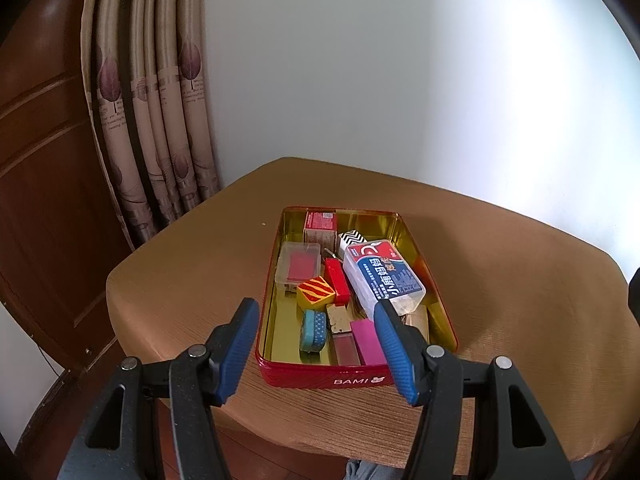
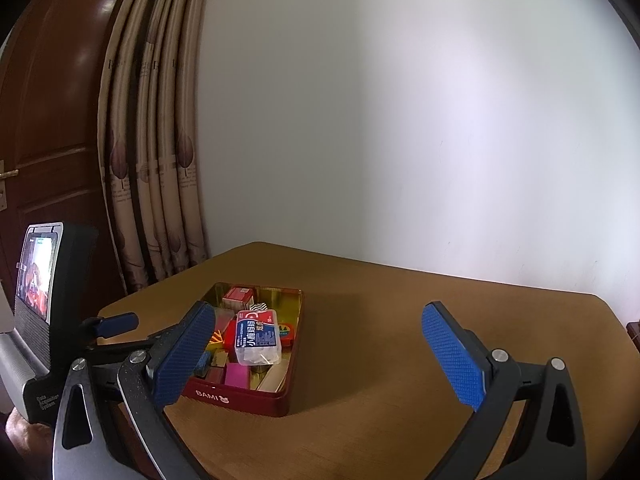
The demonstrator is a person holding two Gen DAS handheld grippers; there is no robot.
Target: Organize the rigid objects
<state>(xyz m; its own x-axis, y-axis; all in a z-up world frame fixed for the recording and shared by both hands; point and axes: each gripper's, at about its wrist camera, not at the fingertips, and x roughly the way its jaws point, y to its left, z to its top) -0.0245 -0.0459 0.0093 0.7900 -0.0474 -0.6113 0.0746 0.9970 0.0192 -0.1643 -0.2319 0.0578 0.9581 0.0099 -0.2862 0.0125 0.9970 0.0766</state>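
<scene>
A red BAMI tin (image 1: 348, 378) with a gold inside sits on the brown table (image 1: 200, 280). It holds several small rigid things: a clear box with a blue and red label (image 1: 382, 276), a red block (image 1: 337, 286), a yellow striped block (image 1: 316, 298), a pink block (image 1: 370, 340), a teal dotted piece (image 1: 314, 330). My left gripper (image 1: 316, 314) is open and empty, raised just before the tin's near edge. My right gripper (image 2: 320, 328) is open and empty, above the table to the right of the tin (image 2: 240, 398). The left gripper's device (image 2: 44, 304) shows at the left of the right wrist view.
A white wall (image 2: 400, 120) stands behind the table. Patterned curtains (image 1: 152, 120) and a dark wooden door (image 1: 44, 140) are at the left. Bare tabletop (image 2: 400, 360) lies right of the tin. The table's edges fall off at the left and front.
</scene>
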